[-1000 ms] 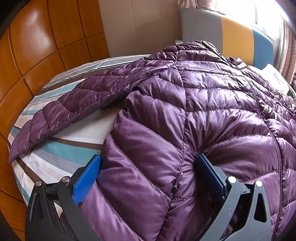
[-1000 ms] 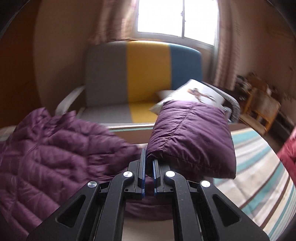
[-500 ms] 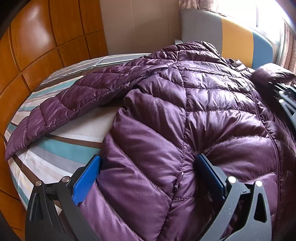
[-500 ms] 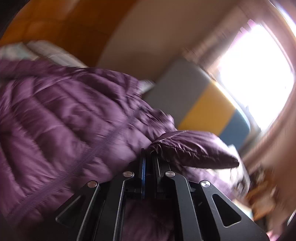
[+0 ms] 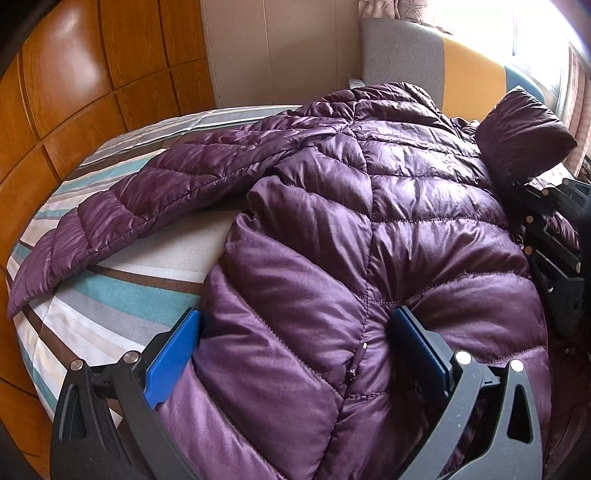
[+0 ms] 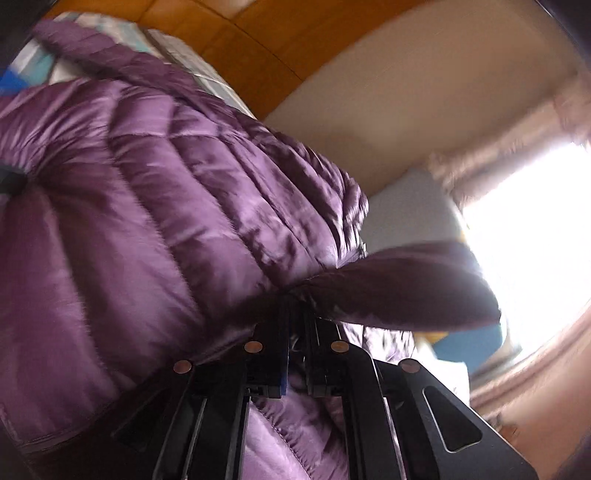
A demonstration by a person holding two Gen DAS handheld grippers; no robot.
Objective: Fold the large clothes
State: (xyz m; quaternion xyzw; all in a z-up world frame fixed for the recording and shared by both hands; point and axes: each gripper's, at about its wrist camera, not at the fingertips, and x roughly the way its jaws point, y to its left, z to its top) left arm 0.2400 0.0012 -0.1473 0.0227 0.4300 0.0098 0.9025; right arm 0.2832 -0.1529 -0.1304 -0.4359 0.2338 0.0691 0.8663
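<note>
While left gripper (image 5: 295, 354) stays, right gripper (image 6: 295, 314) carried sleeve (image 6: 399, 291) over jacket (image 5: 369, 221).

We are seeing a striped bedsheet (image 5: 122, 291) lying under everything; wooden wall panels (image 5: 74, 74) standing behind it | a grey, yellow and blue sofa (image 5: 436, 70) sitting by the bright window (image 6: 535, 236); curtains (image 5: 384, 7) hanging above

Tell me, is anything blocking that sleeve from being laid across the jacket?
Nothing visible. The right tool, shut on the sleeve, holds it beside the jacket, whose front lies bare of other things.
</note>
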